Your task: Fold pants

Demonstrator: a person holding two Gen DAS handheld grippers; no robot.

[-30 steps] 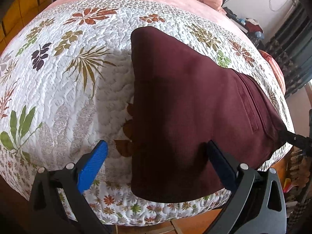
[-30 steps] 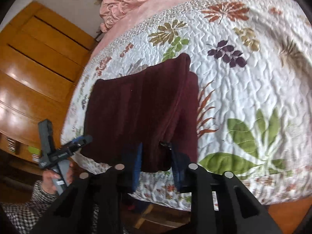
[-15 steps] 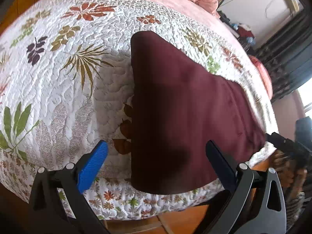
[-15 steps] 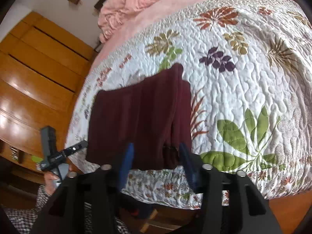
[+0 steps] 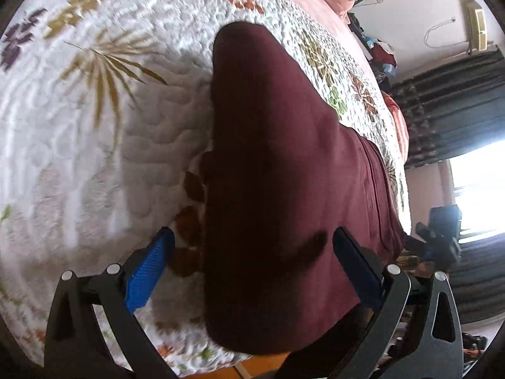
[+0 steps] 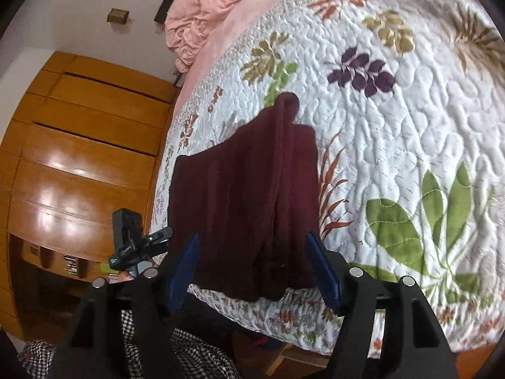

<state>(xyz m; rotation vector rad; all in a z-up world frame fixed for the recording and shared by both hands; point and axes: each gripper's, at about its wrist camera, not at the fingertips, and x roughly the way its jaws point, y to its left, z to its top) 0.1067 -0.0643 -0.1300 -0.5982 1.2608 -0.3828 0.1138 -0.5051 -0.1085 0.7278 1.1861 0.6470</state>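
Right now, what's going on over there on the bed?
A person with a two-finger tool in each hand is folding dark maroon pants on a floral quilt. The pants lie folded near the bed's edge. The right tool has just been opening, the cloth between its jaws untouched. The left tool is open too, straddling the pants' near end without gripping.

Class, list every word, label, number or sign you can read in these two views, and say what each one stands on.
None can be read.
The pants show no label or print.
The quilt carries only leaf patterns.
The small things on the wooden shelf are too small and blurred to read.
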